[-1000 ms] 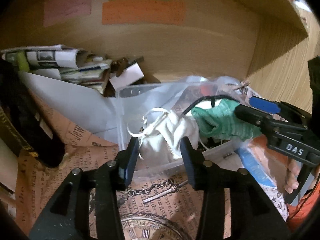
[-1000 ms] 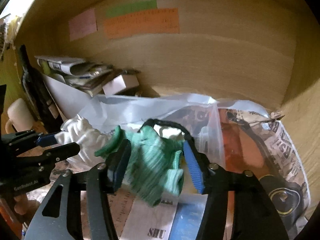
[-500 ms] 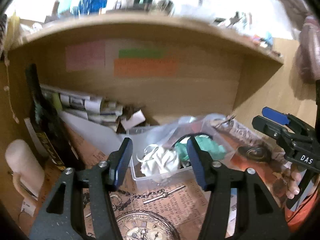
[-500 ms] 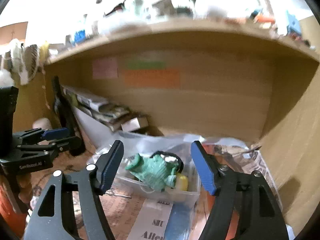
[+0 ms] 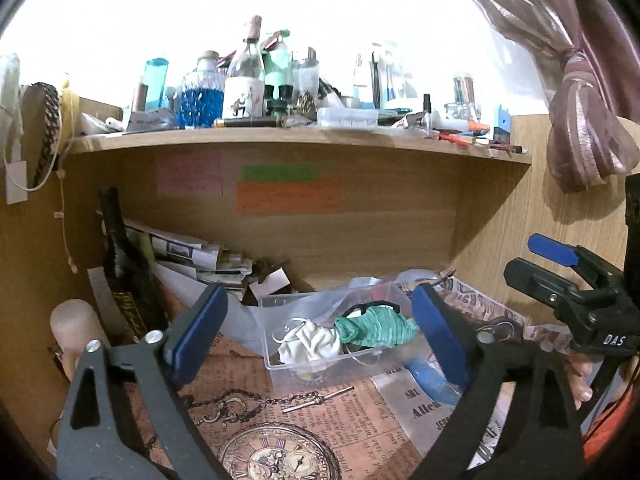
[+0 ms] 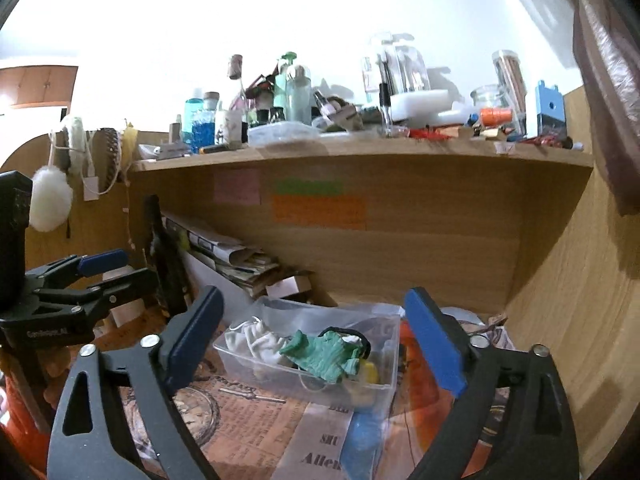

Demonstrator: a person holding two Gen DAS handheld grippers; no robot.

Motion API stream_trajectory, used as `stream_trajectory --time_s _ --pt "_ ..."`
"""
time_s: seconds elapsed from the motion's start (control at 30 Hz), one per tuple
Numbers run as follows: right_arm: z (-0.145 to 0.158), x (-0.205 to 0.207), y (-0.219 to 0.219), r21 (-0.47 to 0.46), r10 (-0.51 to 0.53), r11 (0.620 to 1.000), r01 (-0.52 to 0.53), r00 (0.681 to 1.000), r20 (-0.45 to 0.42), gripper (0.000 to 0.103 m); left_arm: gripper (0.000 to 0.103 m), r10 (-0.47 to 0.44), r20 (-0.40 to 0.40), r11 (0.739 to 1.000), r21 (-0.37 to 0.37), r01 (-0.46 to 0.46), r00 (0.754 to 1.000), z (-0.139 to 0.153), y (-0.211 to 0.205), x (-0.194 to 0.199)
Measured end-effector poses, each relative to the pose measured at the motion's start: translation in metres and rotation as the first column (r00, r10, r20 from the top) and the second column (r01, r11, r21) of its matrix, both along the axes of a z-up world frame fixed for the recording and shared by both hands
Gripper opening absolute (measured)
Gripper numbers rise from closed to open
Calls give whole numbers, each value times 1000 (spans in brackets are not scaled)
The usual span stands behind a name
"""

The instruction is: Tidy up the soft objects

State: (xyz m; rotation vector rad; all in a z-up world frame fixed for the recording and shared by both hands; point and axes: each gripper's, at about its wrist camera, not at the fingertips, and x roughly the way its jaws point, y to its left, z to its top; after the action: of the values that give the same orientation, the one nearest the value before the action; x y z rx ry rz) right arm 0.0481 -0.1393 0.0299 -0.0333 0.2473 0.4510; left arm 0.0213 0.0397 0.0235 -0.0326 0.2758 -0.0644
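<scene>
A clear plastic bin (image 5: 280, 376) (image 6: 240, 354) stands on the printed paper under the shelf. In it lie a crumpled white cloth (image 5: 312, 346) (image 6: 252, 338) and a green knit cloth (image 5: 378, 330) (image 6: 324, 356) with a black strap. My left gripper (image 5: 320, 338) is open and empty, well back from the bin. My right gripper (image 6: 312, 340) is open and empty too, also pulled back; it shows at the right in the left wrist view (image 5: 560, 272). The left gripper shows at the left in the right wrist view (image 6: 96, 276).
A wooden shelf (image 5: 304, 136) crowded with bottles hangs overhead. Folded newspapers (image 5: 188, 256) and a dark bottle (image 5: 124, 276) stand at the back left. A wooden side wall (image 6: 580, 320) closes the right. A white pompom (image 6: 50, 200) hangs left.
Both grippers let go of the cloths, opened wide and drew back and up from the bin. The white and green cloths now lie in the bin.
</scene>
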Motion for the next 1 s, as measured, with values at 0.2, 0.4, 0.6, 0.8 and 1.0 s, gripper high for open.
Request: stream_trajectory --time_s 0.2,0.4,0.6,0.8,1.0 --pt "1 -12 -2 13 -2 1000 2 1000 16 103 102 -7 18 1000 6 7 1000 2 -6 -9" --pt "-3 -12 -1 11 -4 1000 4 1000 1 103 102 -3 18 1000 19 3 1000 0 -11 -10" --pt "-6 -9 -2 14 -4 1000 4 1000 -11 103 102 -1 13 1000 13 1 1000 -1 -9 -9" --pt "-6 -8 -6 21 0 1000 1 1000 -15 103 102 1 6 1000 8 -1 1000 -1 -7 -6" --pt "-7 -6 -7 21 3 1000 -2 1000 -17 103 103 2 6 1000 8 -2 1000 -1 -6 -6"
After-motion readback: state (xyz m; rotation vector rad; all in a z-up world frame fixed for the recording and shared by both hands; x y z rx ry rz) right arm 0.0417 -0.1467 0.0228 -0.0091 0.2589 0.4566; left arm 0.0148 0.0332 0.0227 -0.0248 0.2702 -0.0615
